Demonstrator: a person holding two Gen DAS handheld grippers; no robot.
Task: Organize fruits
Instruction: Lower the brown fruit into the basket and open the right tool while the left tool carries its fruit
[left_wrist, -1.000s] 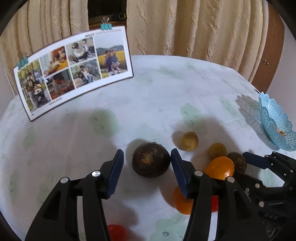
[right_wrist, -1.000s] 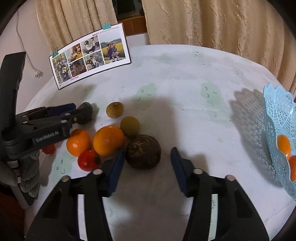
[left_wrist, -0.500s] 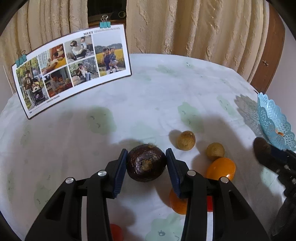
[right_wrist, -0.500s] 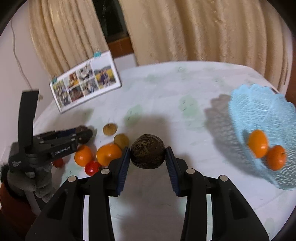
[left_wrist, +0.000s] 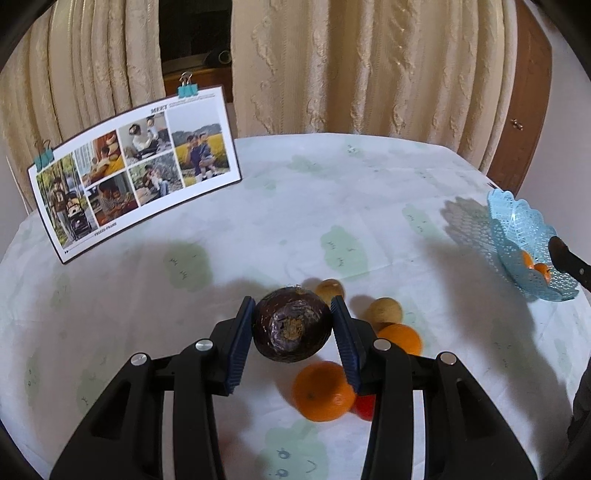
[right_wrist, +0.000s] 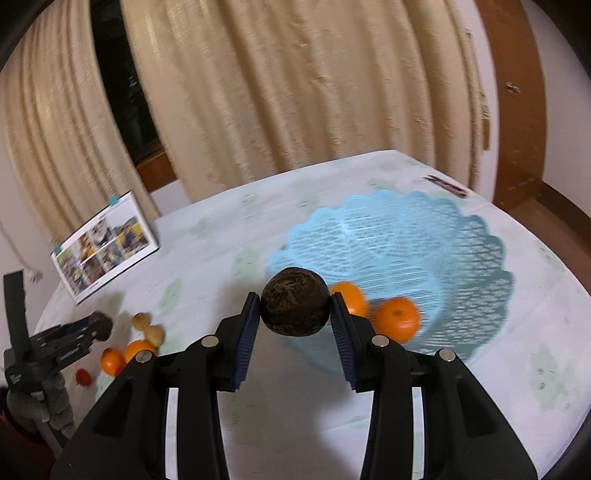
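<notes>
My right gripper (right_wrist: 294, 319) is clenched on a dark round fruit (right_wrist: 294, 301), held above the near rim of the blue basket (right_wrist: 461, 258). The basket's hollow lies at about one o'clock from the fruit, two oranges (right_wrist: 397, 319) already in it. My right hand is much the nearer to it. My left gripper (left_wrist: 293, 328) grasps a purple fruit (left_wrist: 291, 328), stem scar facing me, with the basket far off at three o'clock. Both fruits are near-round, with no long axis to speak of.
</notes>
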